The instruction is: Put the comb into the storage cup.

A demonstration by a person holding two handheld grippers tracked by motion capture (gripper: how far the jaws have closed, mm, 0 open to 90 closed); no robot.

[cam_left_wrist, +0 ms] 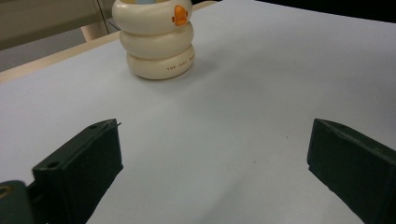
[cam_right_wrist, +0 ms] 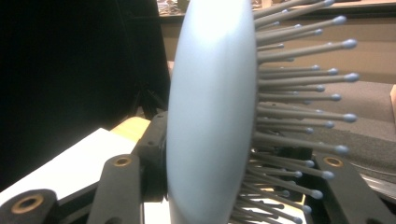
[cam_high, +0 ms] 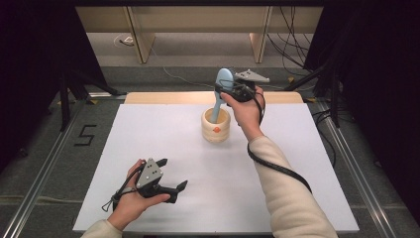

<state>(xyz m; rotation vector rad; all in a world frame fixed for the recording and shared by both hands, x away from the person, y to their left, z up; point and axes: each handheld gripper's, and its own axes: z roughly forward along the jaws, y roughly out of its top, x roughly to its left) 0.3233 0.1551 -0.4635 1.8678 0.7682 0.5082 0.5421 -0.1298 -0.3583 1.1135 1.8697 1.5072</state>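
A light blue hairbrush (cam_high: pixel 224 79) stands upright with its handle down inside a cream ringed cup (cam_high: pixel 216 126) that carries an orange duck mark. My right gripper (cam_high: pixel 224 92) is shut on the brush just below its head, above the cup. In the right gripper view the brush's back and bristles (cam_right_wrist: pixel 210 116) sit between the two jaws of the right gripper (cam_right_wrist: pixel 238 168). My left gripper (cam_high: pixel 173 173) rests open at the front left of the white table (cam_high: pixel 148 129), with nothing between its jaws. From the left gripper view, the left gripper (cam_left_wrist: pixel 215 154) faces the cup (cam_left_wrist: pixel 159 42) across bare table.
A wooden strip (cam_high: pixel 163 97) edges the table's far side. Beyond it are wooden bench legs (cam_high: pixel 141 39) and loose cables (cam_high: pixel 292 44) on the floor. Metal rails (cam_high: pixel 44 163) run along both sides, and a "5" (cam_high: pixel 85 135) is marked on the floor at left.
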